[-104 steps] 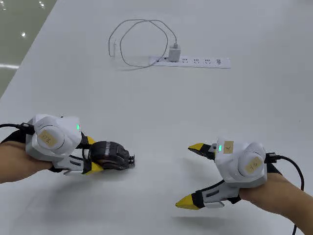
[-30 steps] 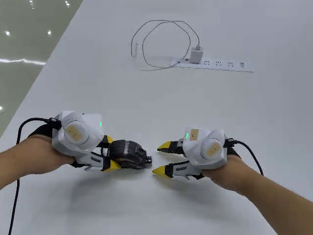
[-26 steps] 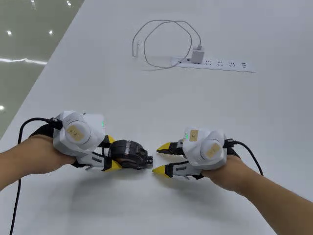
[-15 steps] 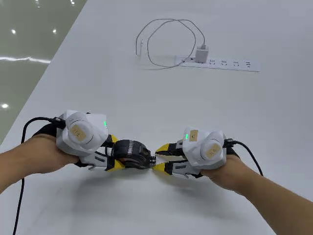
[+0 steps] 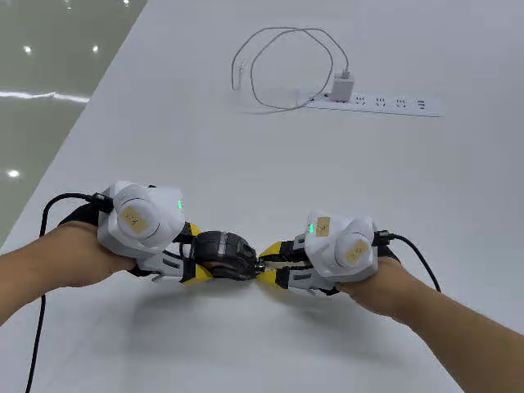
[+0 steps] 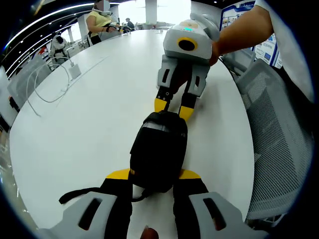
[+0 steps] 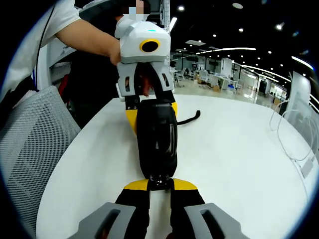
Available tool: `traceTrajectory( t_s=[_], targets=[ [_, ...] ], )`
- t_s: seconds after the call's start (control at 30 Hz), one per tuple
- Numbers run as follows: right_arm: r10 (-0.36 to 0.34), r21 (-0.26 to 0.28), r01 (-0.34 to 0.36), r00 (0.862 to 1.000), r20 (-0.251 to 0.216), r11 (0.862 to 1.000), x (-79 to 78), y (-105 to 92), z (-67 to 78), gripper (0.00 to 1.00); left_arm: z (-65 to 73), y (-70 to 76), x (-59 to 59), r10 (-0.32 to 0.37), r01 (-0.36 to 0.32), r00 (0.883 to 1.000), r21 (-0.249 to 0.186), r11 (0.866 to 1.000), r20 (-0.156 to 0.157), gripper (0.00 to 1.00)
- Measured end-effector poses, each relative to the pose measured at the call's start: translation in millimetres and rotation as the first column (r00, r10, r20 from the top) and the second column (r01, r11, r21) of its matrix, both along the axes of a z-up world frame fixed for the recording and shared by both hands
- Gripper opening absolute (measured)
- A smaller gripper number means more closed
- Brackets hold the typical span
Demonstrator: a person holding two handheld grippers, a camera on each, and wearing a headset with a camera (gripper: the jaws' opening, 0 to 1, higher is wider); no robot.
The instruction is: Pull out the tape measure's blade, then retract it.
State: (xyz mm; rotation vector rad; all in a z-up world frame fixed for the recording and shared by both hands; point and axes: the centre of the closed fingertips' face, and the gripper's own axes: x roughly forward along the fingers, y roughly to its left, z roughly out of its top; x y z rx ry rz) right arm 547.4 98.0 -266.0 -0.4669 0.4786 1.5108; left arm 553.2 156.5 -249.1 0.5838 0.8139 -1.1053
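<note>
The right claw (image 5: 267, 264) has crossed the gap that lay between it and the tape measure (image 5: 224, 255) a second ago. Its yellow tips, wider then, are now drawn narrow and pinch the blade hook (image 7: 159, 181) at the case's nose. The left claw (image 5: 195, 253) clamps the black case from the opposite end just as it did earlier, so the tape measure lies on the white counter (image 5: 368, 180) directly between the two claws, with the hook sitting right against the case's mouth.
</note>
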Motion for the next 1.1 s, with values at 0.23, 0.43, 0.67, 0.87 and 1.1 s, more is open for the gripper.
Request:
traceTrajectory(
  t_s=[0.23,0.43,0.67,0.87,1.1],
  targets=[
    [-0.002,0.003,0.002,1.000,-0.006,1.000,0.0,-0.2,-0.1,0.11,0.0,-0.3,0.0,0.000,0.000,1.000,-0.001,1.000,0.002,0.26],
    [-0.009,0.000,0.009,1.000,-0.002,1.000,0.3,-0.7,0.1,0.10,0.0,-0.2,-0.2,-0.011,0.011,1.000,0.006,1.000,0.011,0.26],
    [-0.006,-0.009,0.006,1.000,0.006,1.000,-0.2,-1.4,0.9,0.09,0.6,-0.5,-0.3,-0.010,0.010,1.000,0.003,1.000,0.009,0.26],
    [-0.002,-0.006,0.002,1.000,0.002,1.000,0.6,-1.8,0.4,0.08,0.7,-0.7,-0.4,-0.008,0.008,1.000,0.001,1.000,0.006,0.25],
    [-0.003,-0.012,0.003,1.000,0.000,1.000,1.0,-5.8,0.3,0.08,0.6,-0.9,-0.4,-0.003,0.003,1.000,-0.006,1.000,0.007,0.25]
  ],
)
